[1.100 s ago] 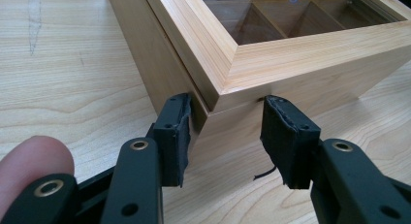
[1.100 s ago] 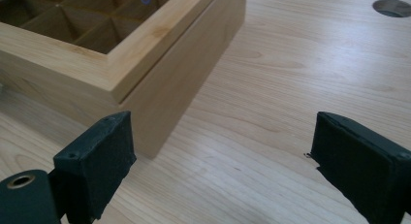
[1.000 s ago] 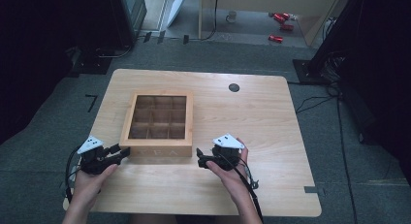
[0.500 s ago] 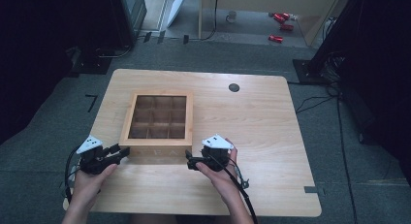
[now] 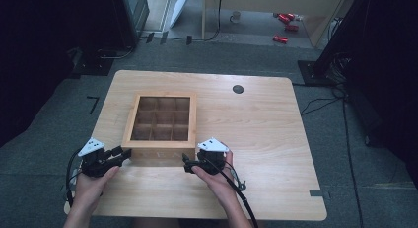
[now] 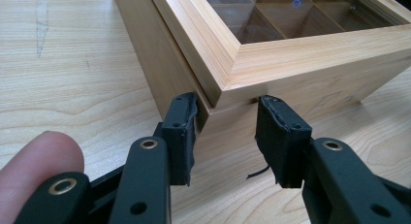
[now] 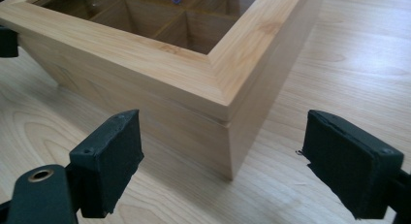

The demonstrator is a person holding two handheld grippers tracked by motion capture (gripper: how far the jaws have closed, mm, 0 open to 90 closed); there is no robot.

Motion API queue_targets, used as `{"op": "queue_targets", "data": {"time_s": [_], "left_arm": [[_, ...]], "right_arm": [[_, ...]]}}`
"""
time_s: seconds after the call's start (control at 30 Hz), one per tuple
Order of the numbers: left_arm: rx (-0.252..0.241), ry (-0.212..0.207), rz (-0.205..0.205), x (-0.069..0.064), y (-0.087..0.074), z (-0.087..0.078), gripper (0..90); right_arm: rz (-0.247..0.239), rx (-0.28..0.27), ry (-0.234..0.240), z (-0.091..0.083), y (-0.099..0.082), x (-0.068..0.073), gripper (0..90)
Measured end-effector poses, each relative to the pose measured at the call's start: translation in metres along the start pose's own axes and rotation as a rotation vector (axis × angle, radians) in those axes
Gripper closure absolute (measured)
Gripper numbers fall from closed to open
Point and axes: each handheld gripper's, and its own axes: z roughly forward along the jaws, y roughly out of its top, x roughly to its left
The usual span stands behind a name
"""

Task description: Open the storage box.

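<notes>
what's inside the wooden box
Through the clear lid of the wooden box, a grid of wooden dividers forms nine compartments; those visible look empty. Glare and the frame hide some corners.

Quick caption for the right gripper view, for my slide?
Open right gripper facing the near corner of the wooden compartment box on the table.

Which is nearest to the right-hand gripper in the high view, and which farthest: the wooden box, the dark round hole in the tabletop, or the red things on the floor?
From the right gripper:
1. Wooden box, just ahead of its jaws at the near right corner.
2. Dark round hole, farther back on the table, toward the far right.
3. Red things, on the floor beyond the table's far edge.
</notes>
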Motion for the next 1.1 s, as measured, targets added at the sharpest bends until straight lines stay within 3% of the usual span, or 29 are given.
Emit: {"op": "queue_targets", "data": {"time_s": [0.3, 0.7, 1.1], "left_arm": [[-0.004, -0.001, 0.002, 0.0, 0.0, -0.0001, 59.8], [-0.006, -0.002, 0.005, 0.0, 0.0003, -0.0005, 59.8], [-0.007, 0.004, 0.003, 0.0005, 0.0005, 0.0002, 60.2]], "right_arm": [[-0.022, 0.013, -0.011, 0.0069, -0.0018, 0.0062, 20.4], [-0.001, 0.01, -0.015, 0.01, -0.0029, 0.0074, 44.9], [-0.009, -0.022, -0.002, 0.007, -0.0051, 0.0056, 51.9]]}}
